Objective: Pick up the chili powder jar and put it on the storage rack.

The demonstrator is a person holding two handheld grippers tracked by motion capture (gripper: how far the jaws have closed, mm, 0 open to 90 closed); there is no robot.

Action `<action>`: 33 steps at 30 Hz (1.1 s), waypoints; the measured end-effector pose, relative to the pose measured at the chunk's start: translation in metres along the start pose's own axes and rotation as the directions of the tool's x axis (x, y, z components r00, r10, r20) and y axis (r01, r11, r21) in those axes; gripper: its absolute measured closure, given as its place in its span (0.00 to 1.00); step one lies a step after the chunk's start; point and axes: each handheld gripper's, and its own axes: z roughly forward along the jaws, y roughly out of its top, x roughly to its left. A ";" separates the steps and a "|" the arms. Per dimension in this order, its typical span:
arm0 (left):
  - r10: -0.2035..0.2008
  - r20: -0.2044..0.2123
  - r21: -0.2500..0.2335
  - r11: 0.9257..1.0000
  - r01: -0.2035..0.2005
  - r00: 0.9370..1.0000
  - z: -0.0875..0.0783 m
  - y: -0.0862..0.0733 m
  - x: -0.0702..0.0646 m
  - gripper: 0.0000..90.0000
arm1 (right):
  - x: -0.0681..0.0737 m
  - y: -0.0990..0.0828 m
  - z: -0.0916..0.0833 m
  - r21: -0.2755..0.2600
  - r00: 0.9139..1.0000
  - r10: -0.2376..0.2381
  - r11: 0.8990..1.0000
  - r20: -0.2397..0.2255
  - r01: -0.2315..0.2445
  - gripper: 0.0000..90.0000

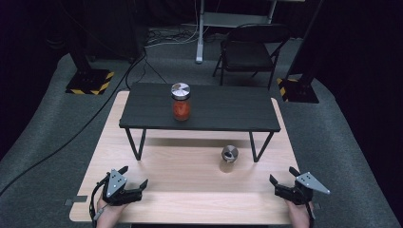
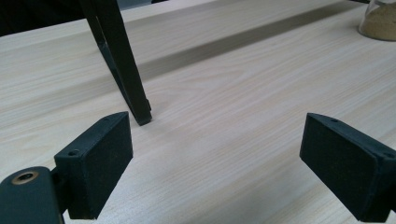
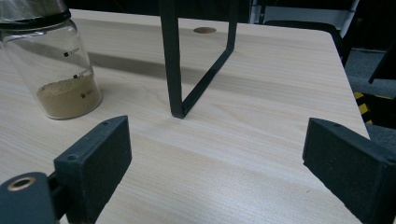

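Observation:
A glass jar of red stuff with a silver lid stands on the black raised shelf. A smaller glass jar with tan powder stands on the wooden table in front of the shelf. My left gripper rests open near the table's front left edge, nothing between its jaws. My right gripper rests open near the front right edge, nothing in it; the tan jar lies ahead to its left.
The shelf's black metal legs stand on the table ahead of each gripper. Behind the table are a black folding chair, stand bases with yellow-black tape and cables on grey carpet.

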 end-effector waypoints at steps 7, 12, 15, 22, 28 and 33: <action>-0.013 -0.004 0.004 1.000 0.013 1.000 0.001 0.001 0.000 0.10 | 0.000 0.000 0.000 0.002 1.000 -0.002 1.000 -0.001 0.002 0.08; -0.014 -0.002 0.008 1.000 0.014 1.000 0.001 0.001 0.001 0.10 | 0.000 0.000 0.000 0.002 1.000 -0.004 1.000 0.000 0.004 0.08; -0.012 -0.002 0.008 1.000 0.012 1.000 0.001 0.001 0.001 0.10 | 0.000 0.000 0.000 0.002 1.000 -0.003 1.000 0.001 0.003 0.08; -0.012 -0.002 0.011 1.000 0.012 1.000 0.001 0.002 0.001 0.10 | 0.000 0.000 0.000 0.002 1.000 -0.003 1.000 0.000 0.003 0.08; -0.007 0.000 0.015 1.000 0.007 1.000 0.002 0.003 0.000 0.10 | 0.000 0.001 0.000 0.005 1.000 -0.005 1.000 -0.001 0.005 0.08; -0.004 0.000 0.015 1.000 0.004 1.000 0.002 0.003 0.000 0.10 | 0.000 0.001 0.000 0.004 1.000 -0.005 1.000 -0.001 0.005 0.08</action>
